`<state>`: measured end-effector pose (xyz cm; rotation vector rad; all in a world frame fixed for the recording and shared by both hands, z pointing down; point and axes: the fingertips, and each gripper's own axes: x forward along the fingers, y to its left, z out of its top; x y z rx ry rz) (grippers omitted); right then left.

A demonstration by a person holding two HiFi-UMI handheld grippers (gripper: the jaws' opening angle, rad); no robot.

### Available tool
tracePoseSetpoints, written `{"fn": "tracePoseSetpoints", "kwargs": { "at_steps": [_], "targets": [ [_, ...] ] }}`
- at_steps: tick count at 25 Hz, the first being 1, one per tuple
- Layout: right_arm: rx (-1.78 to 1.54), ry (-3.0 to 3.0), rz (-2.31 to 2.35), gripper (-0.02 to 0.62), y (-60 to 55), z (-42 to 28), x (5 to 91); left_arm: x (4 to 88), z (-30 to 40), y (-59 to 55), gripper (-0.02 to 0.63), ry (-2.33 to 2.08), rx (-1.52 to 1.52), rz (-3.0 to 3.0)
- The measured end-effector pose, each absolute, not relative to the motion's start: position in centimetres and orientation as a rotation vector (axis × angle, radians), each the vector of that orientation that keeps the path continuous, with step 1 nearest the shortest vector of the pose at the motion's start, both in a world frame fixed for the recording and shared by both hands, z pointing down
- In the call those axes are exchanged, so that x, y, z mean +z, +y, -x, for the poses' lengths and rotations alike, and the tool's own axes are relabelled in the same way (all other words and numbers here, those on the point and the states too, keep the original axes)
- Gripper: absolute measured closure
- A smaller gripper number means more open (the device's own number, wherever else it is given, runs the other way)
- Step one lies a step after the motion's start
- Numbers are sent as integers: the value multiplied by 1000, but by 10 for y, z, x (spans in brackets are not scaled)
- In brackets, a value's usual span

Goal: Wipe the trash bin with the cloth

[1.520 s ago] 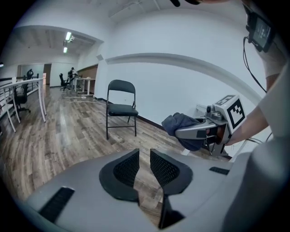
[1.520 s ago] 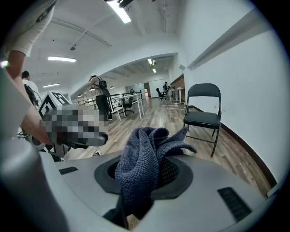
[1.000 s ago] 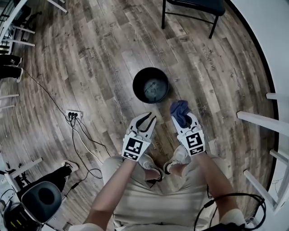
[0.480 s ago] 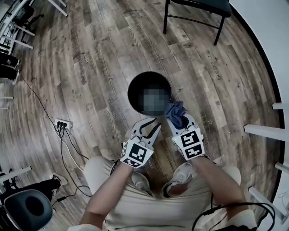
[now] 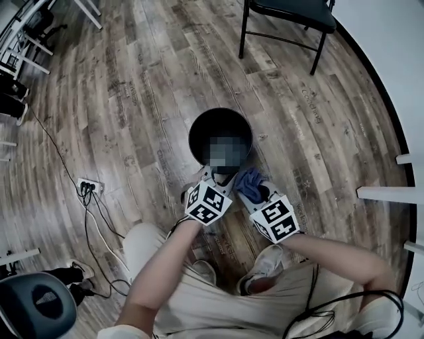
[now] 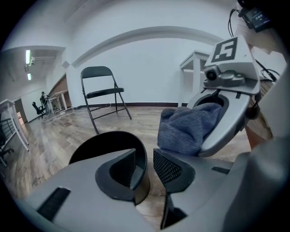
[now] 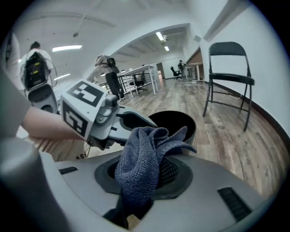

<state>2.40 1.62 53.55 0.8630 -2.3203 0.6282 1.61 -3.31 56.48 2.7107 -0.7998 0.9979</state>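
Note:
A round black trash bin (image 5: 212, 122) stands on the wood floor in front of me. My left gripper (image 5: 213, 173) is at its near rim. In the left gripper view the bin (image 6: 99, 145) has its rim between the opening jaws of the left gripper (image 6: 144, 158), and a gap shows beside the right pad. A blue-grey cloth (image 5: 248, 182) is bunched in my right gripper (image 5: 255, 192), just right of the left one and close to the bin's near side. The right gripper view shows the cloth (image 7: 140, 163) pinched between the jaws, with the bin (image 7: 174, 122) behind it.
A black folding chair (image 5: 285, 13) stands beyond the bin. A power strip with cables (image 5: 89, 187) lies on the floor to the left. White furniture legs (image 5: 391, 192) stick in from the right, and a black seat (image 5: 33, 308) is at the lower left. My shoes are below the grippers.
Both grippers have moved forward to the bin. The left one now reaches its near rim, and the cloth in the right one sits close beside it.

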Motion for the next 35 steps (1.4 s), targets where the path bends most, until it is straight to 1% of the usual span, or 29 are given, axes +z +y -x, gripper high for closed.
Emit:
{"fn": "tracePoseSetpoints", "kwargs": {
  "at_steps": [2, 8, 14, 16, 18, 23, 30, 35],
  "targets": [
    [566, -2328, -842, 489, 17, -24, 544, 579, -13, -34, 492, -785, 1041, -2697],
    [538, -2300, -939, 489, -22, -44, 595, 619, -9, -37, 491, -701, 1145, -2606],
    [419, -2346, -903, 489, -36, -34, 618, 622, -9, -38, 492, -704, 1211, -2619],
    [442, -2341, -890, 489, -29, -35, 625, 623, -8, -38, 492, -716, 1232, -2650],
    [456, -2346, -892, 489, -25, -37, 629, 623, -7, -38, 511, -732, 1253, -2670],
    [519, -2342, -920, 489, -26, -38, 648, 624, -11, -41, 517, -753, 1256, -2668],
    [476, -2417, -836, 489, -34, -30, 661, 624, -15, -41, 532, -747, 1268, -2687],
    [448, -2416, -770, 488, -34, -28, 700, 624, -16, -42, 538, -759, 1279, -2691]
  ]
}}
